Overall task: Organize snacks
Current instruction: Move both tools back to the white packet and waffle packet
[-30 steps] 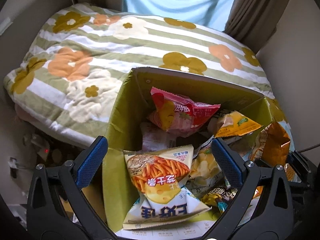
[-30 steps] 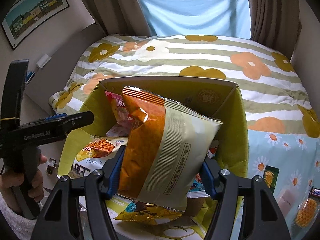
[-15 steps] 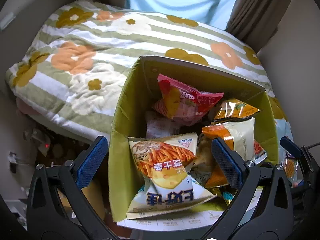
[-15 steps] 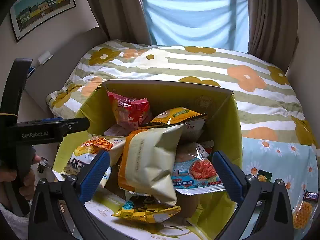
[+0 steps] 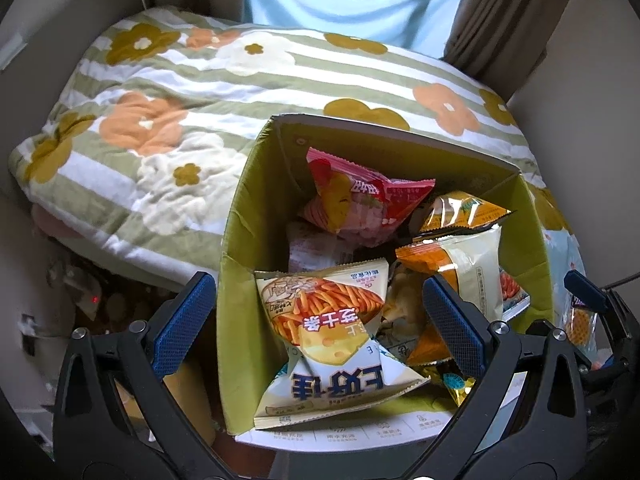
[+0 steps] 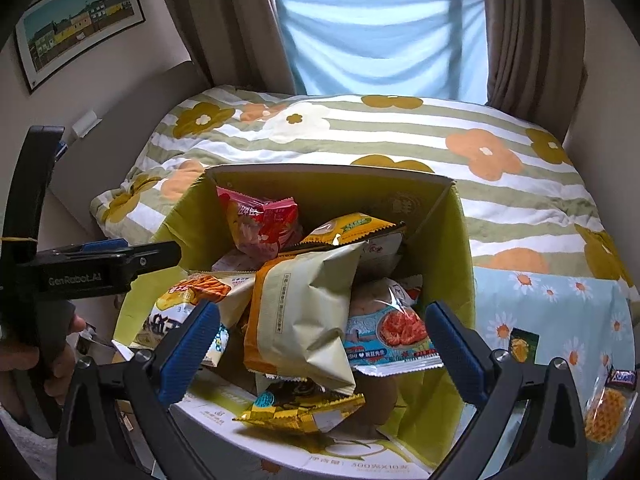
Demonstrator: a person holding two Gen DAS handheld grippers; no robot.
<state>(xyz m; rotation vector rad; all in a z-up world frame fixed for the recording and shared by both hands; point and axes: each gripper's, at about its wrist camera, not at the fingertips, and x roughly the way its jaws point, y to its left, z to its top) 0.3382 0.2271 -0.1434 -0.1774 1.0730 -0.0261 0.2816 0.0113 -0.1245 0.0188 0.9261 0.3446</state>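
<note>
A green cardboard box [image 5: 240, 240] [image 6: 460, 248] holds several snack bags. The orange-and-cream bag [image 6: 304, 308] [image 5: 468, 264] lies on top of the pile in the box. A cheese-stick bag [image 5: 324, 320] [image 6: 188, 296] leans at the box's left front. A red bag [image 5: 360, 200] [image 6: 260, 220] stands at the back. My left gripper [image 5: 316, 328] is open and empty over the box's front left. My right gripper [image 6: 316, 344] is open and empty above the box's front, clear of the bags. The left gripper also shows in the right wrist view [image 6: 120, 256].
The box stands against a bed with a striped flower quilt [image 6: 360, 136]. A light blue daisy cloth [image 6: 560, 312] to the right holds small snack packs [image 6: 608, 412] [image 6: 522, 344]. Curtains and a window are behind the bed.
My right gripper opened and let go of the orange-and-cream bag, which dropped onto the pile in the box. The right gripper then drew back. The left gripper stayed open.
</note>
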